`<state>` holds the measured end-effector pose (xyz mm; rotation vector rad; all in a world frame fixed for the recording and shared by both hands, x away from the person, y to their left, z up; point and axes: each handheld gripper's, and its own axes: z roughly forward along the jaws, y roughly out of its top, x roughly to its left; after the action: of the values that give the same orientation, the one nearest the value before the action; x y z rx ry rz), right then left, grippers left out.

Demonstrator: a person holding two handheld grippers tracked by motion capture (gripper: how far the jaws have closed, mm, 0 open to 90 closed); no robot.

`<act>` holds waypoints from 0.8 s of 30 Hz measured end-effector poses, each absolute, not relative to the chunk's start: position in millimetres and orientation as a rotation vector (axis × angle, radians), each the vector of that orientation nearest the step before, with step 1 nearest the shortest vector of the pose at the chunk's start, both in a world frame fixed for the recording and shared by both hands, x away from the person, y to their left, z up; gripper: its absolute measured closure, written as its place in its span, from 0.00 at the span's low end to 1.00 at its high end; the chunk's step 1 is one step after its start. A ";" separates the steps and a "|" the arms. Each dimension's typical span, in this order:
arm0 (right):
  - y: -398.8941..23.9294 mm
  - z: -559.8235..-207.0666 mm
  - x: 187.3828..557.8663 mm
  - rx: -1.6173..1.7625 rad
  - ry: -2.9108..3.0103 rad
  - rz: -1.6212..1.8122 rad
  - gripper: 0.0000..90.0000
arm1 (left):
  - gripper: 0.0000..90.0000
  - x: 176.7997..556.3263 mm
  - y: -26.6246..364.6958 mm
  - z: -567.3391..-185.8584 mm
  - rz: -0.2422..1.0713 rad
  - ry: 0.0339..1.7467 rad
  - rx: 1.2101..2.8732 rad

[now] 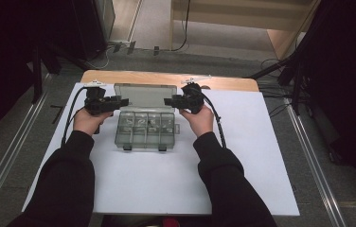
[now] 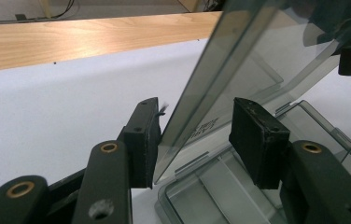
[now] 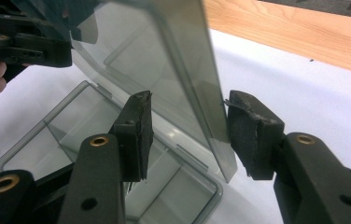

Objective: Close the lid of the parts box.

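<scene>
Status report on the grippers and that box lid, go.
Left gripper and right gripper open, each straddling a side edge of the raised lid. Compartment box open on white sheet. Nothing in the way.

1 box, 2 tools

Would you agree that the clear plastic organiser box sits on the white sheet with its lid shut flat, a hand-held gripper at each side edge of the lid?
Not quite: the lid is raised, not shut flat. The left gripper view shows it standing up from the clear plastic organiser box. The rest holds: the box sits on the white sheet, with the left hand-held gripper and right hand-held gripper at its side edges.
</scene>
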<state>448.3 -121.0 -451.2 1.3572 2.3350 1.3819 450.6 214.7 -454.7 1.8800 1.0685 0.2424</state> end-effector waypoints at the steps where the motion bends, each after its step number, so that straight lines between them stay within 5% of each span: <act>1: -121.0 -451.0 447.4 1.355 2.337 1.383 0.58 | 0.58 450.0 214.5 -454.5 0.246 1.066 1.882; 24: -126.0 -454.6 433.7 1.299 2.357 1.423 0.59 | 0.43 431.2 218.9 -448.1 0.243 1.015 1.915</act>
<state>433.7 -126.0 -454.6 1.2988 2.3568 1.4228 431.2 218.9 -448.1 1.9154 1.0154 0.2430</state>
